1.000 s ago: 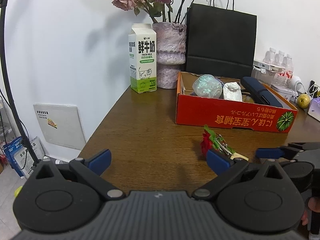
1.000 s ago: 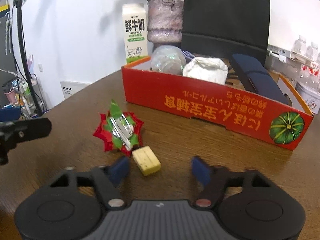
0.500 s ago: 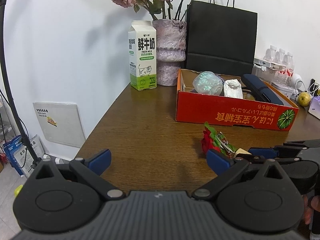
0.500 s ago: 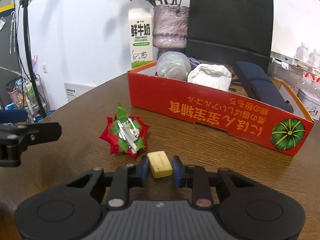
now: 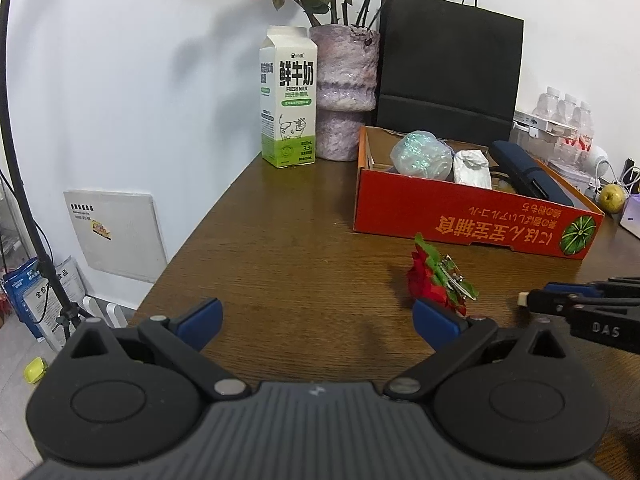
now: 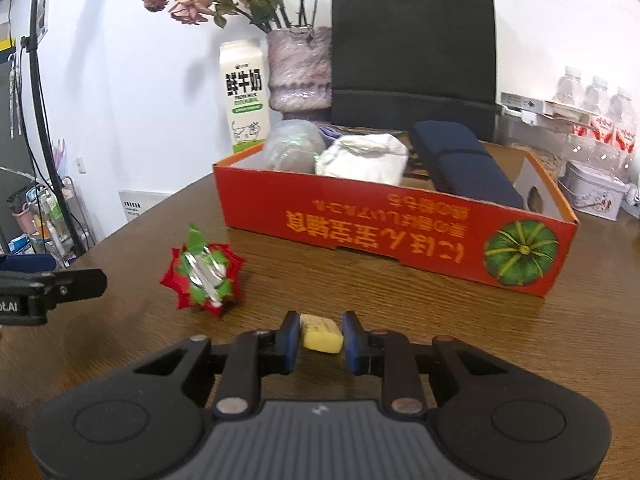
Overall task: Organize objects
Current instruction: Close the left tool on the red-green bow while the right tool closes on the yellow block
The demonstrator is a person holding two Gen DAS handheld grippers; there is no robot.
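Pads of the right hand-held gripper (image 6: 321, 338) have just pinched a small yellow eraser block (image 6: 321, 333) off the brown wooden bench (image 6: 400, 292), bound, likely, for the red cardboard box (image 6: 392, 236); left hand-held gripper (image 5: 316, 314) stays spread.

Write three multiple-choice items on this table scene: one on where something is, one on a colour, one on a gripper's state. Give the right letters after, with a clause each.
1. Where does the red flower clip lie?
A. inside the box
B. on the table in front of the box
C. on top of the milk carton

2. What colour is the outer wall of the cardboard box?
A. red-orange
B. blue
C. white

3. What is the state of the right gripper?
A. wide open and empty
B. shut on the flower clip
C. shut on the yellow eraser

Answers:
1 B, since the clip rests on the bare wooden table, apart from the box's front wall.
2 A, since the printed front wall shows red-orange with a green pumpkin picture.
3 C, since both blue pads press on the sides of the small yellow eraser in the right wrist view.
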